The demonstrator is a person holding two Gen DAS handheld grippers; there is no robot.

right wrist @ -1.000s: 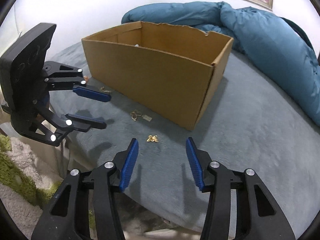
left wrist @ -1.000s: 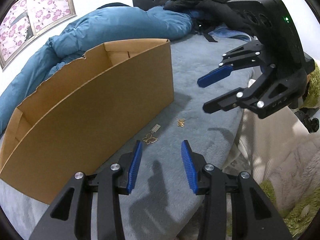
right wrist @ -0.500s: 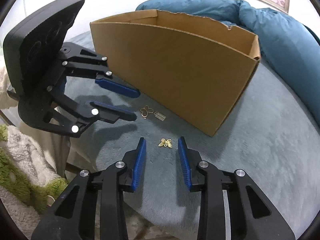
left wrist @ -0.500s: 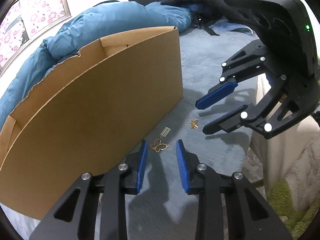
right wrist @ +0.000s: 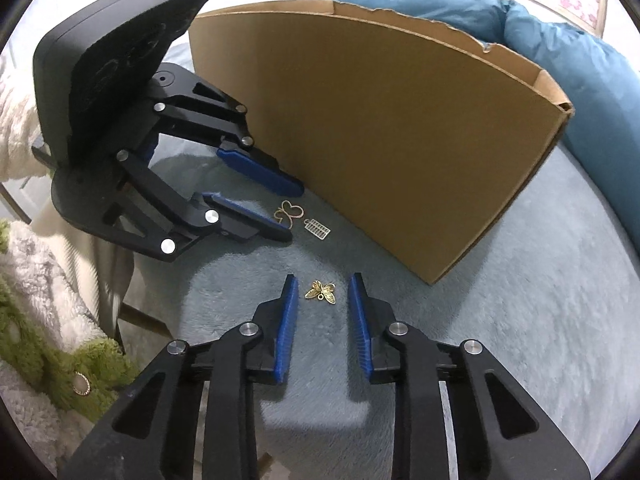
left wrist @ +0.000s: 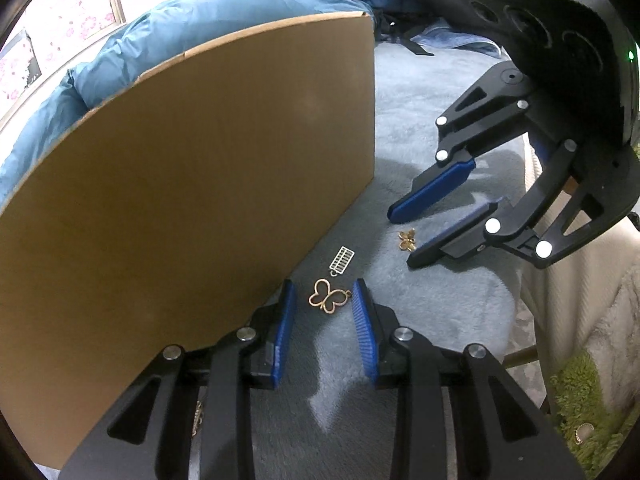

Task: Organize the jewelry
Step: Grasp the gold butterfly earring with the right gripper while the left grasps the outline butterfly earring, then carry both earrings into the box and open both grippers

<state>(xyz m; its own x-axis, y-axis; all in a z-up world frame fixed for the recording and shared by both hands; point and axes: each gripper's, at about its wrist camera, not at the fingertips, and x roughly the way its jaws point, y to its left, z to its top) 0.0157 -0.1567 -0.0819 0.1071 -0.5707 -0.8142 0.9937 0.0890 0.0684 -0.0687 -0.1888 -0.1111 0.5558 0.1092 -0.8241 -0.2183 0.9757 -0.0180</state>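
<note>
Gold butterfly charms, outline (left wrist: 329, 297) and solid (right wrist: 321, 291), lie between each gripper's parted jaws.

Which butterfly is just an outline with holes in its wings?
The open-wire butterfly, between the left gripper fingers beside the cardboard box. The other butterfly, at the right gripper, has filled-in gold wings.

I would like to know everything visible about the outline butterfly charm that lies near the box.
The outline butterfly charm is a thin gold-coloured wire shape, only the contour of four wings, hollow inside, with a tiny ring at one wing tip. It lies flat on the grey-blue plush cover, close to the cardboard box wall but apart from it. The left tool is open, one blue pad on each side; whether they touch it is unclear. A small silver grid charm lies just beyond.
</note>
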